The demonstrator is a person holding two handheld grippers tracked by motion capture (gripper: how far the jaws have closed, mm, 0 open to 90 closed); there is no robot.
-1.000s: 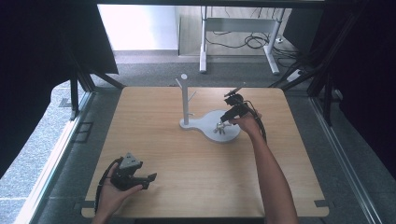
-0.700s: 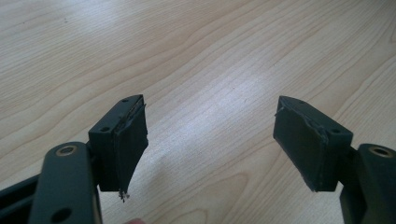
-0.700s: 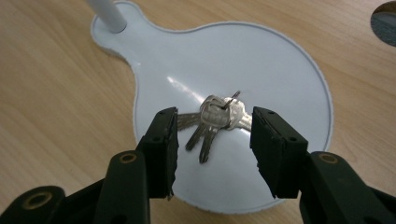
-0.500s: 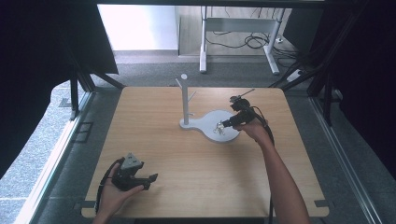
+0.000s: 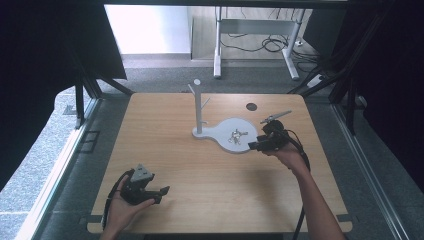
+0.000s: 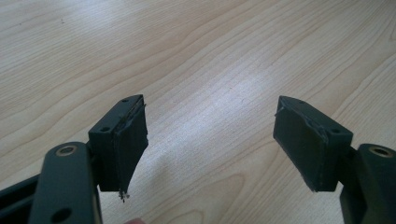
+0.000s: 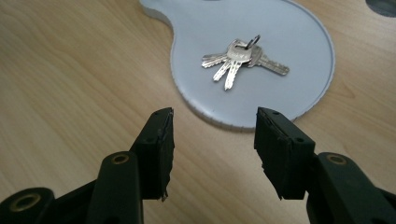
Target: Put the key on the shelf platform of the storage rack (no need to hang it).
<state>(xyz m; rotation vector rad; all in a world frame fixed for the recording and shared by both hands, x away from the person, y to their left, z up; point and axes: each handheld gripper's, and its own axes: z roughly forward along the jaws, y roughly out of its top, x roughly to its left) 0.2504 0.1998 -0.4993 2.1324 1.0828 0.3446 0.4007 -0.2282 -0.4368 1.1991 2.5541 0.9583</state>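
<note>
Right gripper (image 7: pixel 212 154), jaws spread and empty, hovers just beside the pale grey teardrop-shaped tray (image 7: pixel 299 46) holding silver keys (image 7: pixel 243 58). Left gripper (image 6: pixel 210 140), also released, sits near the wooden table (image 5: pixel 200 165) corner.

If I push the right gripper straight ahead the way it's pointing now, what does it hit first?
Likely the near rim of the white tray, which lies just beyond the open right gripper. The bunch of keys sits farther in on the tray. The jaws' height above the table is unclear, so they might pass over the rim.
</note>
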